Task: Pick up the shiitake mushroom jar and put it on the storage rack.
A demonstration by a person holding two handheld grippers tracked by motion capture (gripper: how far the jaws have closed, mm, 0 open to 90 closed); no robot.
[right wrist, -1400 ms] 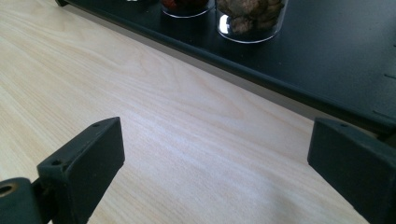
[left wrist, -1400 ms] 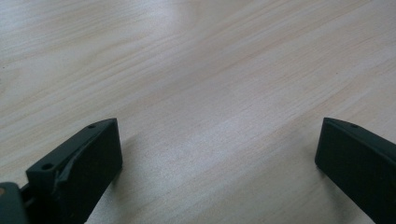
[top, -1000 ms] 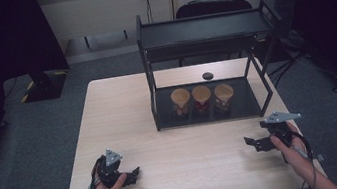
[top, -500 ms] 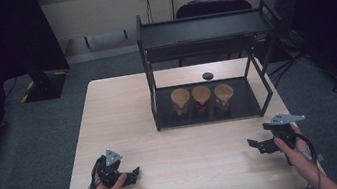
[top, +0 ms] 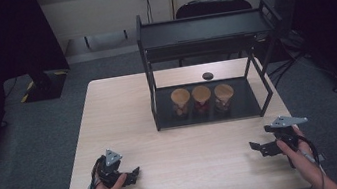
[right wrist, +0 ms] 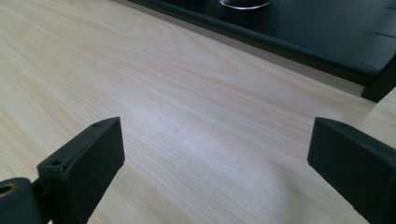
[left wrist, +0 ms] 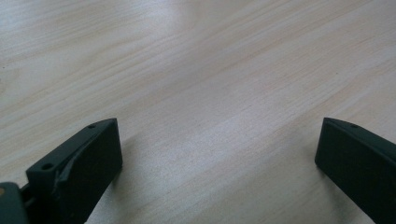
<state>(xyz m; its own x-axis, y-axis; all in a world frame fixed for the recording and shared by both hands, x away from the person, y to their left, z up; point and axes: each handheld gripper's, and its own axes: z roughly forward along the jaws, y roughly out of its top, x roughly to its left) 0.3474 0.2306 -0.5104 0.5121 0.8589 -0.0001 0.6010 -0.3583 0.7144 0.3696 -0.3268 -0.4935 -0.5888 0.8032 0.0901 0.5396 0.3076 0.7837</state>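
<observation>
So there's a light wood surface (top: 185, 117) with a black rack (top: 207, 63) sitting toward 1 o'clock from its middle. Top shelf of the rack looks bare, bottom tray has three cups (top: 202, 98) lined up in a row, just beside each other, brownish tops. Can't really tell what's in them. A small dark round thing (top: 207, 75) lies on the surface behind the rack's tray, about 12 o'clock from the cups.

Left tool (top: 127, 175) rests low at 7 o'clock, down on the wood near the front edge, jaws spread wide with nothing between them, just bare grain in its own view (left wrist: 219, 154). Right tool (top: 263, 148) is at 5 o'clock, also released and gripping nothing (right wrist: 217, 154); the rack's tray edge (right wrist: 280, 42) runs across the top of its view. Both are well apart from the cups.
</observation>
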